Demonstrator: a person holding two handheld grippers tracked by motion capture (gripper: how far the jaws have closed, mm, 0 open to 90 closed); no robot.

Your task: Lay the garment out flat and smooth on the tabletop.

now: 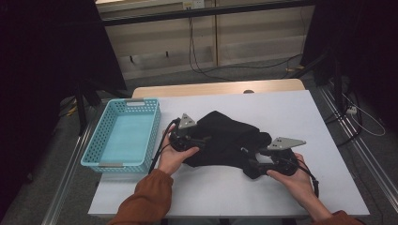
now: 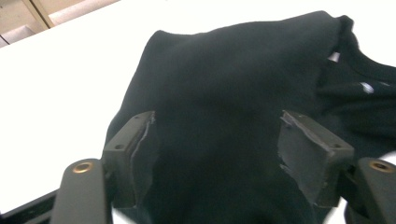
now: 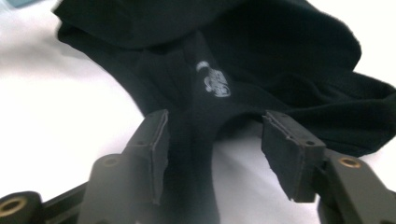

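both tools' pads parted; black garment bunched, folds hiding its shape

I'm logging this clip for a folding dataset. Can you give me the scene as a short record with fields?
surface: white table
garment: black garment, crumpled mid-table, small white print
container: light blue basket, left of garment
left tool: open, jaws either side of the cloth
right tool: open, a strip of cloth between the jaws
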